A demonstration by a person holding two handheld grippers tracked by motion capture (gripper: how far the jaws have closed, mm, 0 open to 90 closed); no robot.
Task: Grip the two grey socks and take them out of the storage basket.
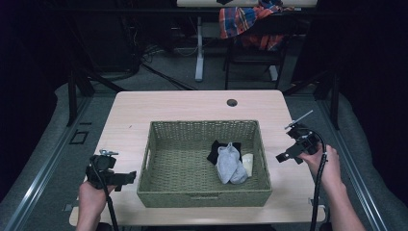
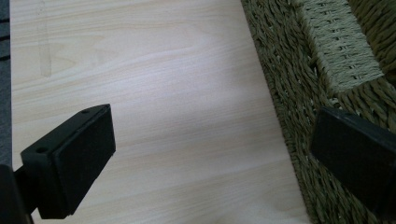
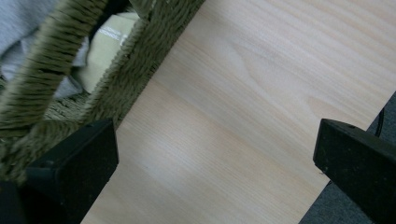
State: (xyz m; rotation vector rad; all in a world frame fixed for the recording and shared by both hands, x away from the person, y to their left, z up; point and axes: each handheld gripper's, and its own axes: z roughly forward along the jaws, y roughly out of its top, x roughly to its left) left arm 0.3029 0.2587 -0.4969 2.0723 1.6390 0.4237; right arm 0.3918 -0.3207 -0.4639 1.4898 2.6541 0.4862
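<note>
I see a green woven basket [image 1: 204,163] in the middle of a light wood table [image 1: 192,103]. Inside, toward its right end, lie a grey sock [image 1: 230,164], a black cloth [image 1: 215,150] partly under it, and a small cream item [image 1: 248,164] just beside the sock. My left gripper [image 1: 126,179] sits near the basket's left wall, jaws spread wide, nothing btwn them; in the left gripper view one jaw lies over bare tabletop, the other over the wicker. My right gripper [image 1: 284,156] is off the basket's right side, jaws also spread & empty. A plaid cloth [image 1: 243,20] hangs on a chair in the bkgd.
</note>
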